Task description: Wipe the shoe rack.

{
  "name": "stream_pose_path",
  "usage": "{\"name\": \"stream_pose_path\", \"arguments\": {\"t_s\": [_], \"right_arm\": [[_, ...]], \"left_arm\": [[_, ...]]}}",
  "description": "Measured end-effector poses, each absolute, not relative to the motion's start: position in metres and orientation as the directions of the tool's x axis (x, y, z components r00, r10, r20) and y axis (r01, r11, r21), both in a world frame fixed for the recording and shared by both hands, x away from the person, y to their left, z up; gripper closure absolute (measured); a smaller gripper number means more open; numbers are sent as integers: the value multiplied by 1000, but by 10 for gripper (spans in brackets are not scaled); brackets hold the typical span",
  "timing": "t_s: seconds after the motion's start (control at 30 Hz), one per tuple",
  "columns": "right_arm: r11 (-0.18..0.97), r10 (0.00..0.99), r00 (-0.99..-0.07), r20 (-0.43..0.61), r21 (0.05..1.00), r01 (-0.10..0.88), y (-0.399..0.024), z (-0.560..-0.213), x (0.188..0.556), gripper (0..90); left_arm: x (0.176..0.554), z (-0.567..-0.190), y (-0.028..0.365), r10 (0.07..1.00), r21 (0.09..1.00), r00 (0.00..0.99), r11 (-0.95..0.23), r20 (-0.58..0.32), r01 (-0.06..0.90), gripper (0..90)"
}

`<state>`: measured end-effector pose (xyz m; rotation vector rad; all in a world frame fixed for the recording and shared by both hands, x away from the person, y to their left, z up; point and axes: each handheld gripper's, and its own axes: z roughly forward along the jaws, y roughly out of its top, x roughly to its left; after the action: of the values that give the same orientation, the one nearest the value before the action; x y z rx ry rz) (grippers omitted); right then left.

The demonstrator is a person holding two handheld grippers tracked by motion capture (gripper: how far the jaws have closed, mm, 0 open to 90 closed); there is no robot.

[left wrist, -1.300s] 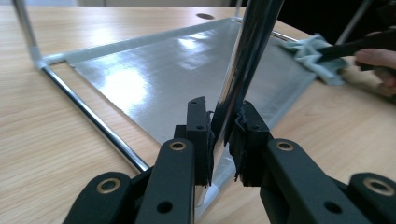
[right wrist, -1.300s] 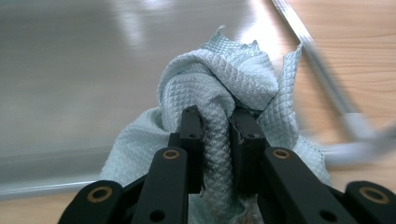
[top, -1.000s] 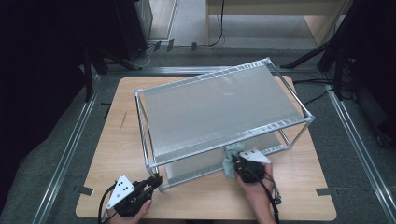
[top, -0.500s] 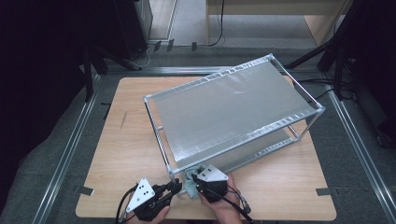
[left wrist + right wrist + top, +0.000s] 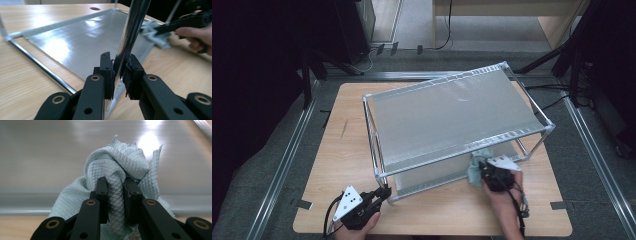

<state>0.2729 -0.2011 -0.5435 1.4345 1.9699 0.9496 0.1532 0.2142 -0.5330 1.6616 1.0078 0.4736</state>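
Note:
A chrome two-shelf rack (image 5: 452, 112) stands on the wooden table (image 5: 342, 150). My left gripper (image 5: 383, 193) is at the rack's front left corner, shut on its upright chrome leg (image 5: 130, 37), which runs up between the pads (image 5: 107, 72). My right gripper (image 5: 484, 171) is at the front right of the lower shelf (image 5: 50, 150), shut on a bunched pale blue cloth (image 5: 117, 167). The cloth (image 5: 474, 167) rests against the lower shelf's front edge. In the left gripper view, the right gripper (image 5: 160, 28) and the cloth (image 5: 151, 32) show beyond the leg.
The lower shelf's metal sheet (image 5: 82, 42) lies low over the table, with a thin side rail (image 5: 40, 66) at its left. Bare table wood runs left of the rack and along its front edge. Dark floor rails (image 5: 287, 160) flank the table.
My right gripper swept the cloth left along the lower shelf's front, then back to the right end. The rack shifted slightly. My left gripper stayed on the leg.

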Motion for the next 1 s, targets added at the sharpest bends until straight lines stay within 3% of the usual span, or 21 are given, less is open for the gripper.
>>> {"name": "stream_pose_path", "arguments": {"t_s": [0.2,0.27,0.37,0.53,0.8,0.9,1.0], "right_arm": [[70,989,-146,22,798,598,-261,-543,278,761],[50,986,-159,57,802,595,-261,-546,276,758],[97,990,-143,-15,803,589,-241,-548,270,754],[123,971,-238,33,785,607,-193,-547,262,756],[281,865,-500,33,794,539,-108,-548,230,747],[315,858,-514,5,787,531,-117,-545,219,751],[266,905,-424,4,774,575,-157,-542,222,753]], "left_arm": [[160,-534,239,848,922,495,-21,-188,387,784],[161,-534,243,860,923,477,-21,-180,385,786],[162,-534,248,873,921,450,0,-190,390,784],[161,-534,245,870,920,451,4,-196,392,783],[157,-534,234,866,922,470,-31,-168,386,790],[157,-533,235,864,921,474,-33,-168,387,789],[158,-533,236,866,921,472,-35,-166,388,789]]}}
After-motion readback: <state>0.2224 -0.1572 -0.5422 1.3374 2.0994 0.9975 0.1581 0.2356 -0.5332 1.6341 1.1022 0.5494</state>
